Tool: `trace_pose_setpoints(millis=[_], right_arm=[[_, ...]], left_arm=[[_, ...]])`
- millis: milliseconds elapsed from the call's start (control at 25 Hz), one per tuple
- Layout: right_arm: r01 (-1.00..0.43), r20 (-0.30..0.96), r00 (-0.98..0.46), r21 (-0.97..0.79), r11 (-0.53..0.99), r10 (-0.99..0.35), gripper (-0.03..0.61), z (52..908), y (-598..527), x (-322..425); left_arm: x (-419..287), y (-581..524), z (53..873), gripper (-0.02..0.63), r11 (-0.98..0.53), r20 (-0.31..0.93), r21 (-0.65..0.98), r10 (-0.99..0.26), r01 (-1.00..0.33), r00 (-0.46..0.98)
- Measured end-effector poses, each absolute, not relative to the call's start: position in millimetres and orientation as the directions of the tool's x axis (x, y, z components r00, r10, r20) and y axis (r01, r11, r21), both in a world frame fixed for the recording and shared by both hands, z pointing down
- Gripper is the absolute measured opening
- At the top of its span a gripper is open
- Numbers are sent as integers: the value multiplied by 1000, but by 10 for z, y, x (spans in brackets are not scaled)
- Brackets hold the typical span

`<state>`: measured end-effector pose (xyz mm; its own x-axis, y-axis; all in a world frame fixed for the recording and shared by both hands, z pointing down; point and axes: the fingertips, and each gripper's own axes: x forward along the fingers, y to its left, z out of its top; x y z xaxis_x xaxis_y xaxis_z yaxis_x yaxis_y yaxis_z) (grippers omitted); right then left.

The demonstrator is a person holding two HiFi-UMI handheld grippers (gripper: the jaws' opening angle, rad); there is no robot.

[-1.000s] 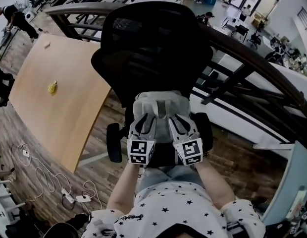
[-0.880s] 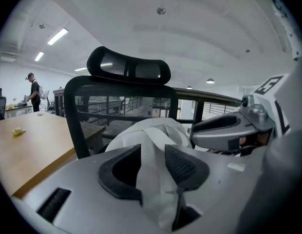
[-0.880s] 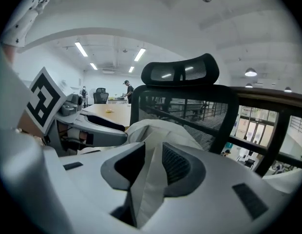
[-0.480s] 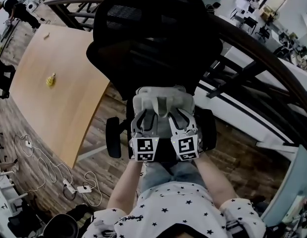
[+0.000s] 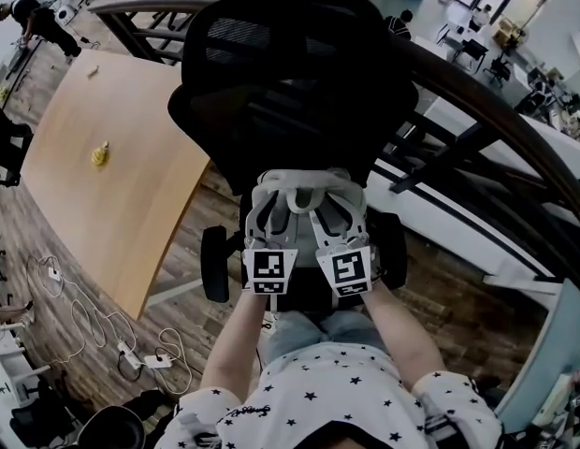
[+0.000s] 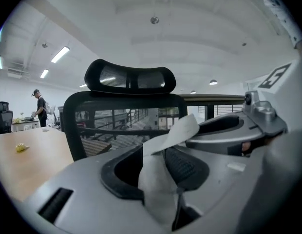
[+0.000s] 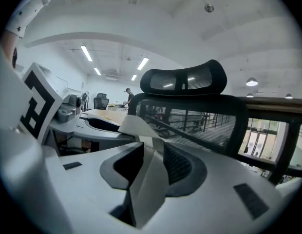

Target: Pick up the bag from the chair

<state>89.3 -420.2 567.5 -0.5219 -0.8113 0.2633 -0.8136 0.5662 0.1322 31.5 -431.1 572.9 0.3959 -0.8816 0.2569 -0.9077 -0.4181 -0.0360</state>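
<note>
The pale grey fabric bag is seen at the black mesh office chair's seat, twelve o'clock of the person. Its flat handle straps are pinched tight by the left gripper and the right gripper, presumably so that it is lifted evenly.

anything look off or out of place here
Nothing wrong with the grab: the left gripper and right gripper each pinch a strap of the grey bag by the chair. Loose cables sprawl on the floor.

Black mesh chair, pale grey bag, light brown wood worktop, white shirt dotted with dark stars
</note>
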Motion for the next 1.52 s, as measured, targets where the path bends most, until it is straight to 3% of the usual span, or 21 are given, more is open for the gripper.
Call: trace_pose_setpoints(millis=[240, 440, 800, 1520], right_arm=[[-818, 242, -525, 119, 562, -816, 115, 5526, -4442, 879], [-820, 235, -527, 111, 562, -816, 111, 5409, -4618, 852], [-813, 242, -564, 7, 582, -790, -2, 5349, -4597, 818], [-856, 111, -511, 29, 517, -852, -3, 4649, -3560, 893]], left_arm=[[425, -4523, 5508, 141, -446, 208, 8, -875, -895, 438], [496, -4649, 5469, 101, -439, 205, 43, -875, -897, 438], [576, -4654, 5334, 17, -437, 181, 50, -880, -898, 438], [614, -3574, 4622, 12, -470, 41, 42, -881, -882, 472]])
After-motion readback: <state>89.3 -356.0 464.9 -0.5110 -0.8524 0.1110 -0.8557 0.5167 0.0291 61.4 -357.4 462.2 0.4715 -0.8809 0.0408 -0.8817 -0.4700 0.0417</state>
